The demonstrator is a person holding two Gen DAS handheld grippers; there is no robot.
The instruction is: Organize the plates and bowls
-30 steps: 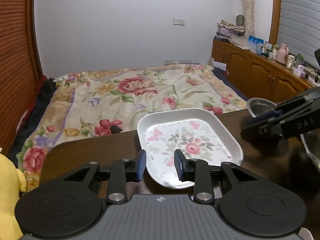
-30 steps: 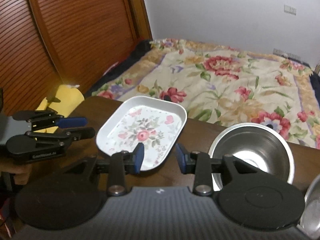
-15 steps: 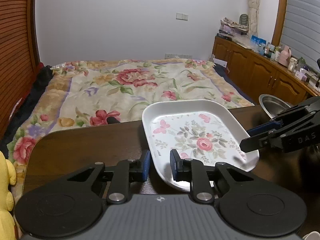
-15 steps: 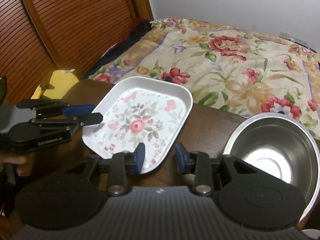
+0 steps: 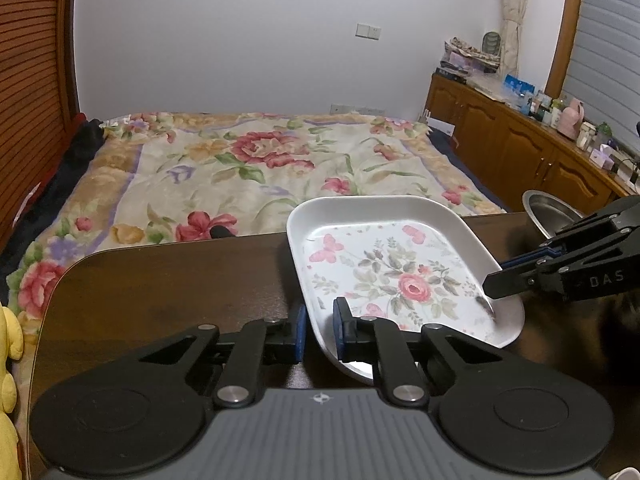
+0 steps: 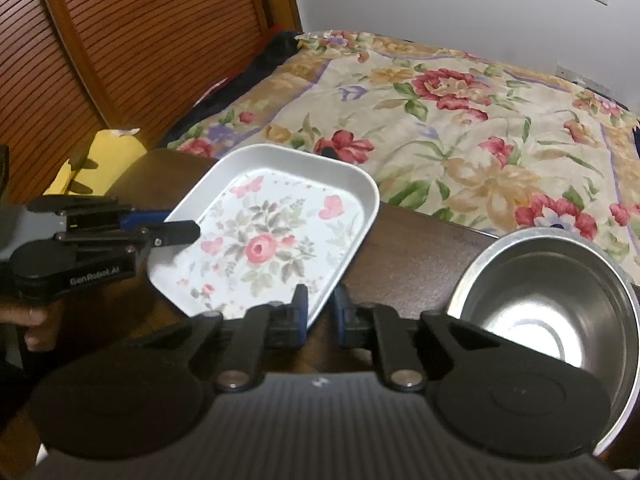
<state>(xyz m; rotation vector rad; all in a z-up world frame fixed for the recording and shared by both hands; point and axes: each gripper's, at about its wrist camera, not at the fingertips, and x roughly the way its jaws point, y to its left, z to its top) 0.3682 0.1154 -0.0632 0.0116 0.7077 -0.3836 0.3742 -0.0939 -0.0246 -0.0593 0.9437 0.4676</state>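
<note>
Where the dark counter (image 5: 160, 280) meets the floral bed (image 5: 256, 168), our left claw (image 5: 320, 334) and right claw (image 6: 320, 316) each grip the flowered plate (image 6: 272, 240) by opposite rims. Only our right view shows the steel bowl (image 6: 552, 296) whole, at the counter's right edge.

L gripper (image 5: 320, 334): bottom centre of left wrist view, jaws narrowed to a slim gap across a thin rim; seen at left of right wrist view (image 6: 176, 227), fingers stacked, pointing right. R gripper (image 6: 321, 316): bottom centre of its own view, jaws likewise close-set; at right edge of left wrist view (image 5: 504, 278), pointing left. Hand (image 6: 34, 322) at far left, on L grip.
</note>
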